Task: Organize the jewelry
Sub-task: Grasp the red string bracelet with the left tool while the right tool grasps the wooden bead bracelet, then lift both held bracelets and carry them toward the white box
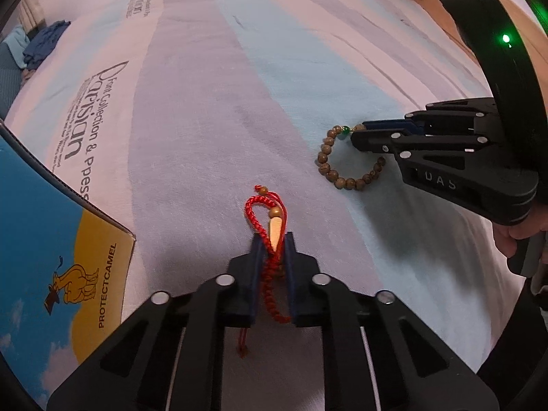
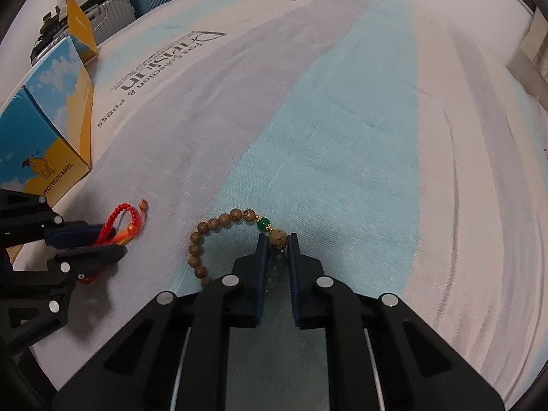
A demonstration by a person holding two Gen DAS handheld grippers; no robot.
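Beyond and to the left of the left gripper [image 1: 273, 239], a blue and yellow box [image 1: 51, 239] is seen on the striped bedsheet [image 1: 205, 102]. The left gripper's jaws are closed narrowly on the red braided bracelet [image 1: 270, 250], its loop protruding past the tips. To its right, the right gripper [image 2: 277, 239] is clamped on a bead of the wooden bead bracelet [image 2: 219, 226], which lies on the sheet.
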